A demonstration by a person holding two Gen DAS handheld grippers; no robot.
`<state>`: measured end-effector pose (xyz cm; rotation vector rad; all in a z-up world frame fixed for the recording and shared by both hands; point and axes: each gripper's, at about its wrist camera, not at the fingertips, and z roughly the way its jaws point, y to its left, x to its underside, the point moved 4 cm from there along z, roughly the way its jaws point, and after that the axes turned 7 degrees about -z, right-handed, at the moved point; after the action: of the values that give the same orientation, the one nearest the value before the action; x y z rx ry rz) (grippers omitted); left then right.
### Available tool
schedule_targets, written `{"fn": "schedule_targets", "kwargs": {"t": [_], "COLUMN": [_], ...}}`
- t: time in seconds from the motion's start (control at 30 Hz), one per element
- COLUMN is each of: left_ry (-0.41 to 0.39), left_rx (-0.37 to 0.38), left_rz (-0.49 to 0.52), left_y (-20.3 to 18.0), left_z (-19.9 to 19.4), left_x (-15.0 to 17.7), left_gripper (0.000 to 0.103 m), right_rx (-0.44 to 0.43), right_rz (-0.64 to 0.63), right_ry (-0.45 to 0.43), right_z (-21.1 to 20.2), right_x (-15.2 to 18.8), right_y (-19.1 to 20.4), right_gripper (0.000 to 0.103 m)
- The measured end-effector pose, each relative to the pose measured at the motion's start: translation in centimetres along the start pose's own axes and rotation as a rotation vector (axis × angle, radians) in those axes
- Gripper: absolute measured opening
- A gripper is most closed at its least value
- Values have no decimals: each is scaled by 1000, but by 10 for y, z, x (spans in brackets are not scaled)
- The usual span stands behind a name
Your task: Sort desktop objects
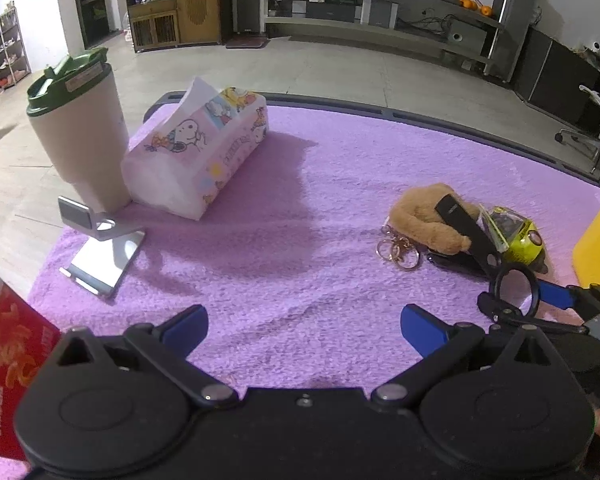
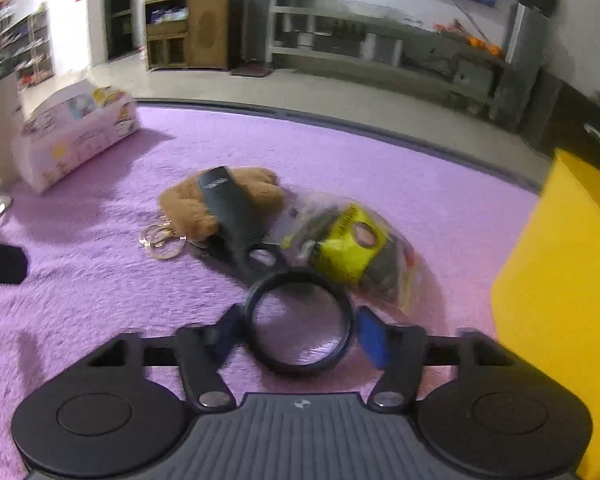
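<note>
From my left wrist camera, my left gripper [image 1: 304, 330] is hovering with its jaws wide apart and nothing between them, over the purple-covered bench [image 1: 300, 208]. A cream tumbler with a green lid [image 1: 76, 136], a cartoon-printed tissue pack [image 1: 198, 152] and a metal phone stand [image 1: 98, 248] are sitting at the far left. To the right, a black magnifying glass [image 1: 476, 240] is lying across a brown plush keychain [image 1: 424, 220] and a yellow bagged packet [image 1: 518, 236].

From my right wrist camera, my right gripper [image 2: 298, 334] is straddling the round lens of the magnifying glass [image 2: 298, 326]; the picture is blurring, so I cannot tell whether the pads are pressing on the rim. A yellow box [image 2: 560, 300] is standing at the right.
</note>
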<state>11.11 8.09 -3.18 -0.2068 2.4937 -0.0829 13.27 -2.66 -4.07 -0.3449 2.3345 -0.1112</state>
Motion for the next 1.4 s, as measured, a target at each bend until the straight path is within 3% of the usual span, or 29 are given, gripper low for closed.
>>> {"fn": "schedule_targets", "kwargs": {"t": [0.1,0.23,0.37,0.5,0.57,0.77,0.97,1.1,1.17,1.2,1.33,1.4], "left_ry": [-7,-12,-24,-34,-37,25,55,62,64,65,80,84], "left_rx": [-10,2,12,-7,-13,10,49,46,45,43,44,50], "left_rz": [-9,-34,-53,-52,-52,-4,42,48,48,48,42,40], "left_y": [2,5,11,18,20,5,-19,-24,-24,-24,-24,-24], "left_z": [-2,-7,-12,-14,-15,-4,3,6,7,9,13,13], "left_x": [-1,-1,-2,-3,-4,7,16,18,18,18,18,19], "left_gripper": [103,103,103,103,103,103,103,103,103,103,103,103], "right_rx": [1,-152,-214,-264,-236,-64,15,14,14,22,38,1], "right_rz": [21,176,152,180,230,292,292,356,418,433,428,477], "right_ry": [60,154,168,164,121,7,-53,-54,-59,-49,92,122], "right_z": [-12,-31,-45,-51,-59,-71,-51,-25,-15,-8,32,43], "right_x": [0,10,16,13,10,9,-4,-21,-29,-33,-38,-36], "right_y": [9,27,51,46,29,-28,-50,-58,-62,-62,-58,-61], "right_gripper": [59,59,59,61,74,74,73,76,92,94,91,89]}}
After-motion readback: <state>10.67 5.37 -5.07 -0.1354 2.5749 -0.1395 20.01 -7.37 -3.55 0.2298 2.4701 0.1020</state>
